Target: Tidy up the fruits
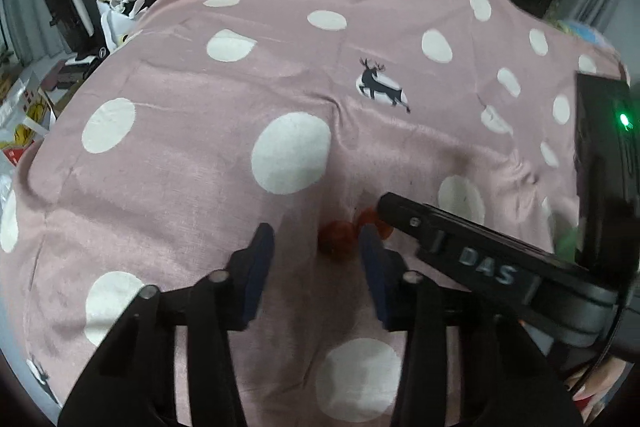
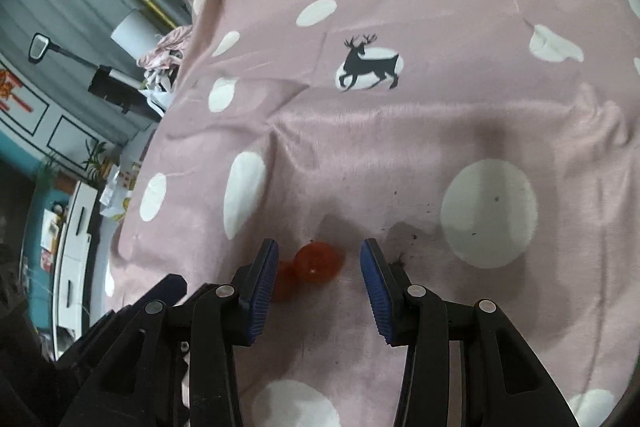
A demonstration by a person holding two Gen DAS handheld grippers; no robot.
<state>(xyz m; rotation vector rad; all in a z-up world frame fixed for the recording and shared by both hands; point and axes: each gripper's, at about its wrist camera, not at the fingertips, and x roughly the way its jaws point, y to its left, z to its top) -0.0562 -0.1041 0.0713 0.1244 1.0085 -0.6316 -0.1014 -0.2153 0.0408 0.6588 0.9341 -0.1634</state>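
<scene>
Pink dotted cloth point(image 2: 400, 147) | red fruits point(image 2: 318, 263) – perhaps two | left gripper point(image 1: 316, 259), right gripper point(image 2: 319, 269) – both spread

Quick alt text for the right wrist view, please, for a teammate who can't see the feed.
The right gripper, jaws open, is low over a pink cloth with white dots, with two small red fruits lying side by side between and just ahead of its blue pads. Neither fruit is gripped. A black deer print lies farther ahead.
</scene>
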